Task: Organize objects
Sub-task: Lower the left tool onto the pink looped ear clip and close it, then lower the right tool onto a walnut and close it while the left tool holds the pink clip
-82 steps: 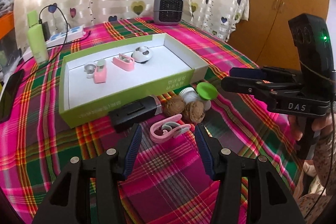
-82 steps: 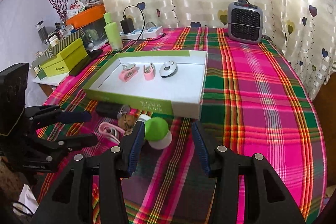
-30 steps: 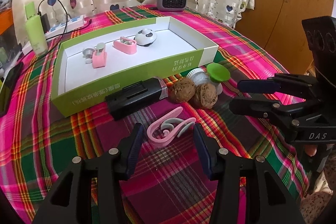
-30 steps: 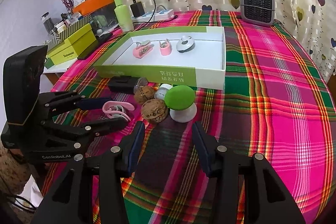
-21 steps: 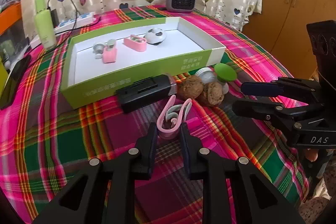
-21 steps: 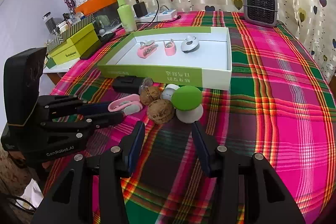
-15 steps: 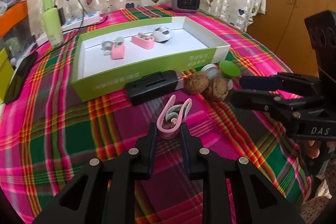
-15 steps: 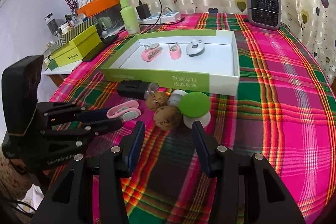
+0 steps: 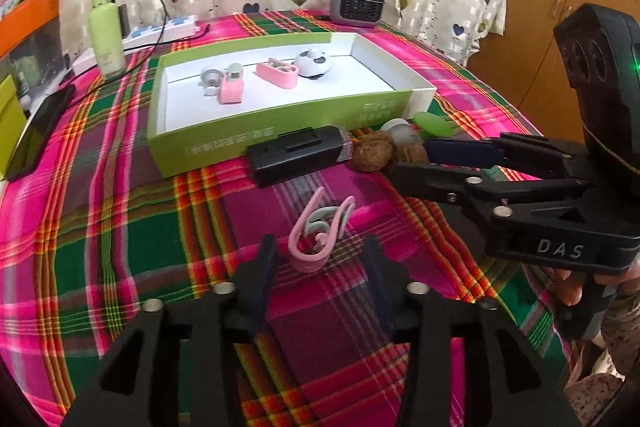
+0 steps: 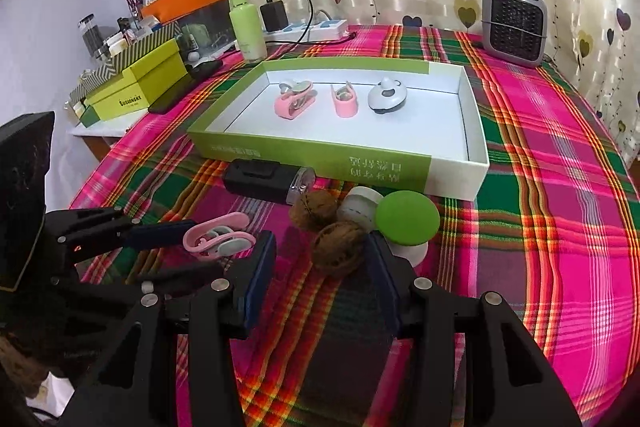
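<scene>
"DAS" lettering (image 9: 559, 249) on right claw (image 9: 408, 159), spread; left claw (image 9: 320, 263) just reopened, pink clip (image 9: 316, 235) between, unpinched.

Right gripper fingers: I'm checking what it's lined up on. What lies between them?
In the right wrist view, the nearer walnut sits just ahead between the open right gripper fingers, untouched, on the plaid tablecloth.

Both wrist cameras are looking down close over the table (image 9: 100, 211), sharing the tray (image 9: 280, 131) (image 10: 304, 157).
</scene>
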`<action>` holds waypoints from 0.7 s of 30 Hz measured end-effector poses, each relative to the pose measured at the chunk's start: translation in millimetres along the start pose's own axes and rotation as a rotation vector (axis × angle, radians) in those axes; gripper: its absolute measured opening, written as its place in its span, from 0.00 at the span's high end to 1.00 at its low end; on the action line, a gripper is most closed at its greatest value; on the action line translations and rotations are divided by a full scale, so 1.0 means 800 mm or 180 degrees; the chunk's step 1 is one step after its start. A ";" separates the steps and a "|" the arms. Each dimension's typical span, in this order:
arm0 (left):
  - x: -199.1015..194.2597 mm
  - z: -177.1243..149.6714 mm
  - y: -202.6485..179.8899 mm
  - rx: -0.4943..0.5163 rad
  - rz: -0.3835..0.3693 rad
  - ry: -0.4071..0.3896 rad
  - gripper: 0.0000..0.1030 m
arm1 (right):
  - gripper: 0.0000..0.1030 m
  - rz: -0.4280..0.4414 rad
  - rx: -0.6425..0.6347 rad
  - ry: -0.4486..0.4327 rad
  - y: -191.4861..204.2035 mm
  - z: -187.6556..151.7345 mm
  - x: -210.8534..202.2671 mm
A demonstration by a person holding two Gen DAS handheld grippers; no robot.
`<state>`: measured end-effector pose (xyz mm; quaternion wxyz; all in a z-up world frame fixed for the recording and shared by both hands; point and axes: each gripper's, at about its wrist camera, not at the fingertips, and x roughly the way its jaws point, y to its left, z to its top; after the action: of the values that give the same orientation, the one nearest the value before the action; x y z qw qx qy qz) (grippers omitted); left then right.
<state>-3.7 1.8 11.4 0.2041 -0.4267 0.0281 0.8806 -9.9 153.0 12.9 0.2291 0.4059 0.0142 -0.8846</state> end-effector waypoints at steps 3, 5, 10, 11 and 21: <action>0.003 0.003 -0.001 0.0031 0.0018 0.0008 0.51 | 0.54 -0.0037 0.0012 0.0007 0.000 0.001 0.003; 0.005 0.006 0.001 0.0022 0.0025 0.0007 0.51 | 0.54 -0.0063 0.0028 0.0028 -0.001 0.002 0.006; 0.008 0.010 0.004 -0.0020 0.0013 -0.0003 0.51 | 0.59 -0.0064 0.0074 0.0054 -0.003 0.002 0.010; 0.009 0.011 0.005 -0.0023 0.0013 -0.0003 0.52 | 0.63 -0.0059 0.0077 0.0053 -0.003 0.002 0.009; 0.010 0.014 0.012 -0.0078 0.0148 -0.0010 0.75 | 0.70 0.0008 0.0091 0.0065 -0.004 0.001 0.008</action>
<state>-20.0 -1.6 10.7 0.1784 -0.4270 0.0269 0.8861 -15.4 152.8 8.3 0.2242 0.4182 0.0034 -0.8802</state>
